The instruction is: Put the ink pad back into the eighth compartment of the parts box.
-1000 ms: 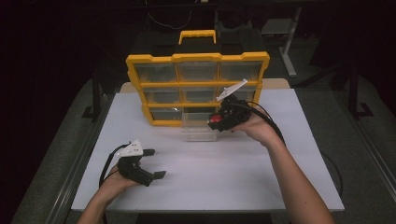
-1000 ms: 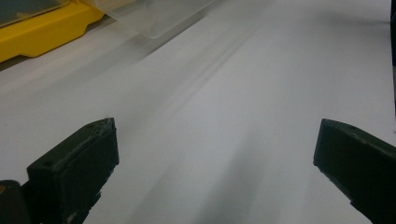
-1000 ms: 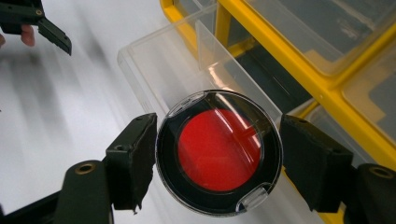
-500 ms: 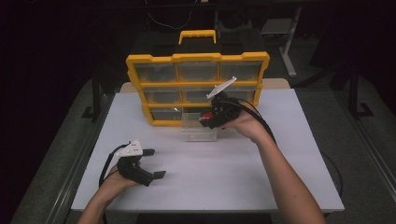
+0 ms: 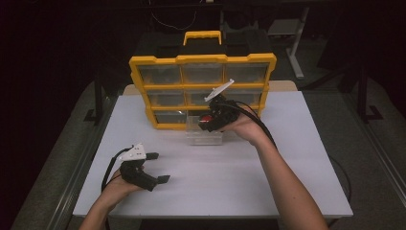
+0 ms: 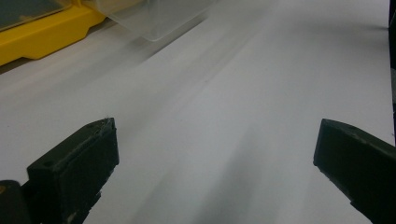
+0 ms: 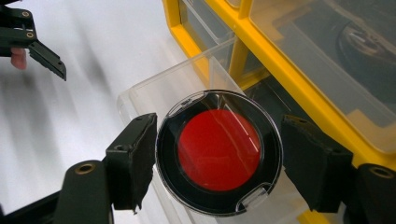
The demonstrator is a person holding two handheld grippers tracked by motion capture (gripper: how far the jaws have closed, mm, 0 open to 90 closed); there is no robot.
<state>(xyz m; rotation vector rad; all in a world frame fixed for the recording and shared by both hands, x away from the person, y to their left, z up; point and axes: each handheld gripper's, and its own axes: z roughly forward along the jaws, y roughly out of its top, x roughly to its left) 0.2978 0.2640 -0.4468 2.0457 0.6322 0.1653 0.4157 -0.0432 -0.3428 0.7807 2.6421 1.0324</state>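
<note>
- Right gripper (image 7: 217,154) clamped on a round clear case with a red disc inside (image 7: 218,151); black pads press its left and right edges, case face toward the camera.
- Same gripper in the high view (image 5: 210,120) sits at the front of the yellow drawer organizer (image 5: 203,60), red disc visible between the jaws.
- Clear drawer (image 7: 187,79) is pulled out of the organizer's bottom row and stands open on the white surface (image 5: 287,158), touching the organizer front.
- Key relation: the case hangs over the open drawer, near its organizer end; the drawer's cavity lies just below and beyond the case as the right gripper view looks.
- Case is a flat round thing held on edge, so no long axis to line up; its flat face is tilted, not level with the drawer floor.
- Judgement: next move looks like lowering the case into the drawer and letting go; it needs to clear the drawer's side walls.
- Risk, as a guess: case held on edge could land leaning on a wall, or catch the yellow frame above the drawer slot.
- Left gripper (image 5: 155,167) jaws stand wide apart, nothing between them, resting low on the surface near the person's side.
- Left gripper view looks along bare white surface toward the drawer (image 6: 154,18) and a yellow corner of the organizer (image 6: 42,35).
- Right hand (image 5: 244,127) is the nearer one by far; left gripper is well apart from the drawer and the case.
</note>
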